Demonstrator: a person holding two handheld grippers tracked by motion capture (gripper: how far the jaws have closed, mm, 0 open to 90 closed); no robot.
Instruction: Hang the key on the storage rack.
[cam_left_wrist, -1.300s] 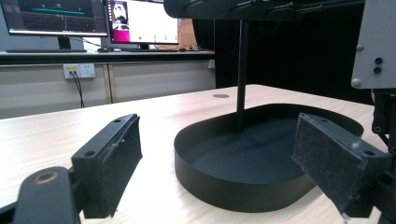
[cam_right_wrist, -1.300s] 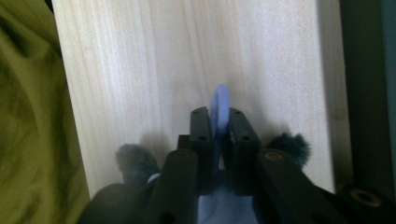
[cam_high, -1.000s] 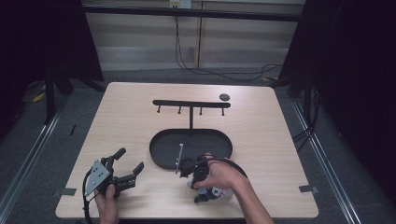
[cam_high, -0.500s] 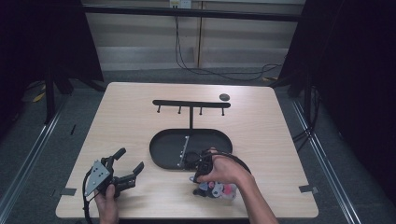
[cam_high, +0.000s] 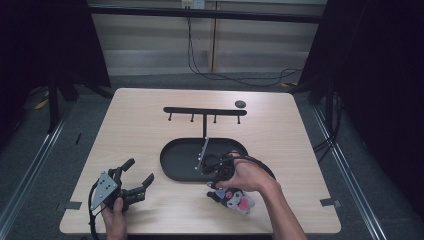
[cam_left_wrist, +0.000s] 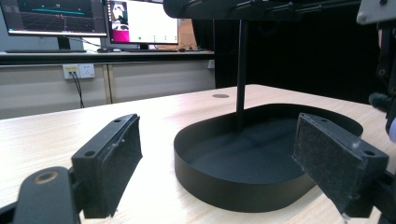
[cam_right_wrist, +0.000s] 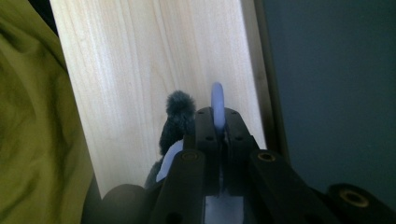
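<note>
While the right hand-held gripper pinches the pale-blue plastic ring of a small black-and-pink plush keychain at the table's near edge, none hangs yet from the black hook stand beyond it. Since earlier, it has drawn back from the oval black tray — the left hand-held gripper stays spread, idle.

The left gripper hovers low over the wooden table, its two black padded jaws spread wide apart. Between them sits a black oval tray with a post rising from it. Monitors glow behind; something fuzzy, perhaps a toy, edges in at right.
</note>
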